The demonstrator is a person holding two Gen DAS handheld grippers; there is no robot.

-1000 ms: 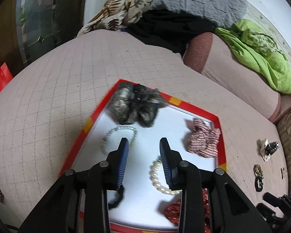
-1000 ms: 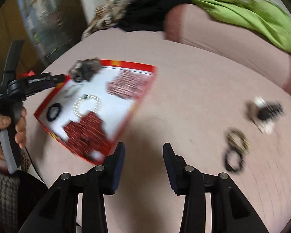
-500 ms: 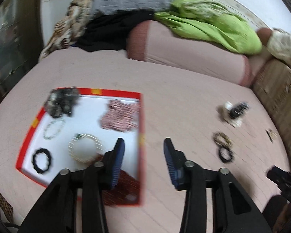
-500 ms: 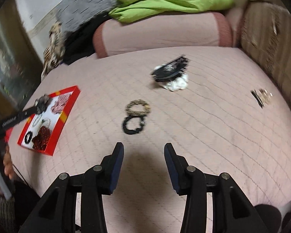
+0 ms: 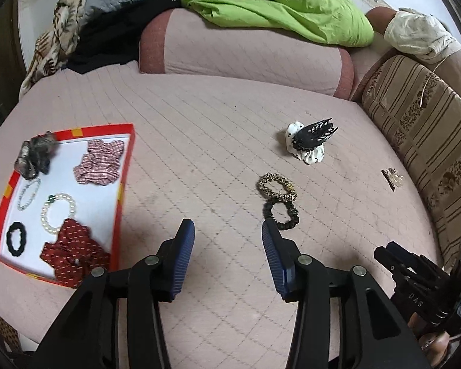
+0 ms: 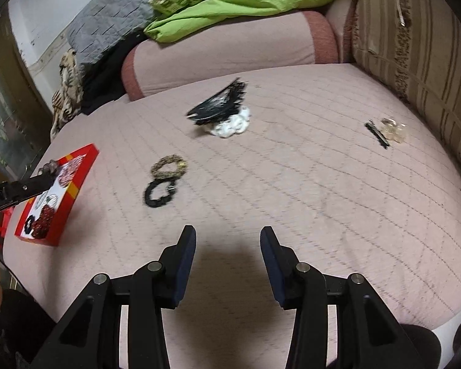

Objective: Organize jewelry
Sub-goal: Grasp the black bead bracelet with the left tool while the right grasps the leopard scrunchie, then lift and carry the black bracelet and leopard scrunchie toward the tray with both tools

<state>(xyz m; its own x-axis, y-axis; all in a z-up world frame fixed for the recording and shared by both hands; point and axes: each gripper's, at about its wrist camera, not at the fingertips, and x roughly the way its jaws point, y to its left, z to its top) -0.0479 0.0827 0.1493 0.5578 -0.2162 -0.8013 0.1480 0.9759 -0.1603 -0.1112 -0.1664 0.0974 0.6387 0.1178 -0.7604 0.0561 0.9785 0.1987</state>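
Observation:
A red-rimmed white tray lies at the left on the pink quilted bed. It holds a pearl bracelet, a pale bead bracelet, a black scrunchie, a dark red scrunchie, a striped pink scrunchie and a grey scrunchie. Loose on the bed are a leopard scrunchie, a black scrunchie, a black claw clip on a white scrunchie and small hair clips. My left gripper and right gripper are open and empty above the bed.
A pink bolster, a green blanket, a grey quilt and dark clothes lie at the back. A striped cushion stands along the right edge. The right gripper's body shows at the lower right of the left wrist view.
My left gripper has pulled back from over the tray and swung right toward the loose items. The right view has swung right too, from the tray to the scrunchies and clips.

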